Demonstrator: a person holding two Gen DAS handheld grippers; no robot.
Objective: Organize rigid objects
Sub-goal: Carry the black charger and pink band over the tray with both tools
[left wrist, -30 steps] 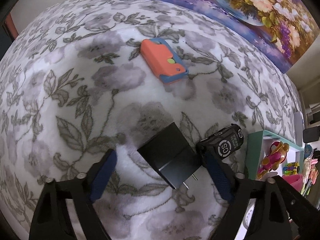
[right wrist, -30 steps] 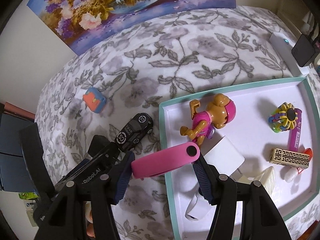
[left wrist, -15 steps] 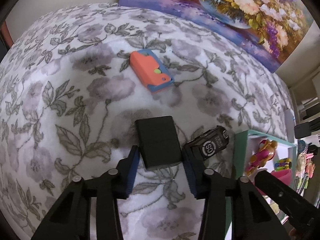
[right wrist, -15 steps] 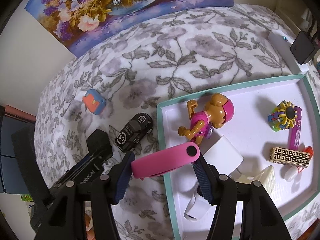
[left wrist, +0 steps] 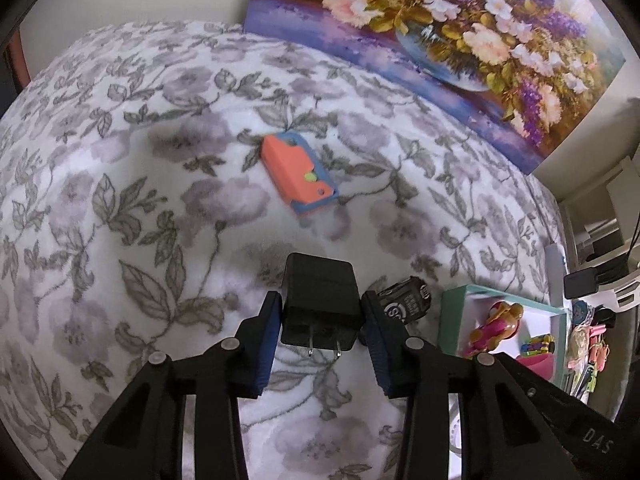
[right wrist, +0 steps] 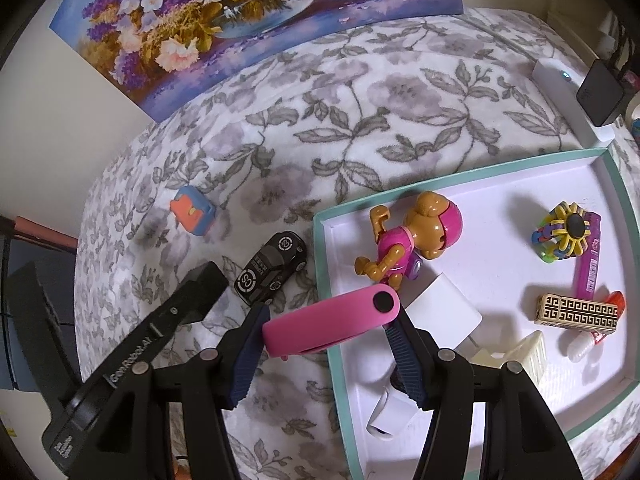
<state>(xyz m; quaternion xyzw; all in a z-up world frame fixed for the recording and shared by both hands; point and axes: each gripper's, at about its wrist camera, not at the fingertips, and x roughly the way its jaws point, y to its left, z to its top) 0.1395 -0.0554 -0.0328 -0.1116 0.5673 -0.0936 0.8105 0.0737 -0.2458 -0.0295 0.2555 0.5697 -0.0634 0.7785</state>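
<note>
My left gripper [left wrist: 320, 301] has a black plug charger [left wrist: 318, 280] between its blue pads, prongs toward the camera, lifted just off the floral blanket [left wrist: 120, 200]; the jaws are still closing on it. Behind it lie a black toy car [left wrist: 406, 304] and an orange-and-blue toy case [left wrist: 298, 174]. My right gripper [right wrist: 330, 316] is shut on a pink oblong case [right wrist: 320, 326], held crosswise over the left rim of the teal tray [right wrist: 320, 280]. The right wrist view also has the car [right wrist: 272, 268] and the orange case [right wrist: 192, 210].
In the white-floored tray lie a pink pup figure [right wrist: 412, 240], a white charger [right wrist: 444, 312], a gold patterned box [right wrist: 576, 314] and a colourful fidget ring [right wrist: 564, 236]. A flower painting [left wrist: 440, 32] leans on the wall. A white device [right wrist: 560, 92] sits at the blanket's right edge.
The left jaws went from wide open around the flat-lying charger to shut on it, and the charger now hangs lifted with its prongs showing. The right gripper and pink case stayed put.
</note>
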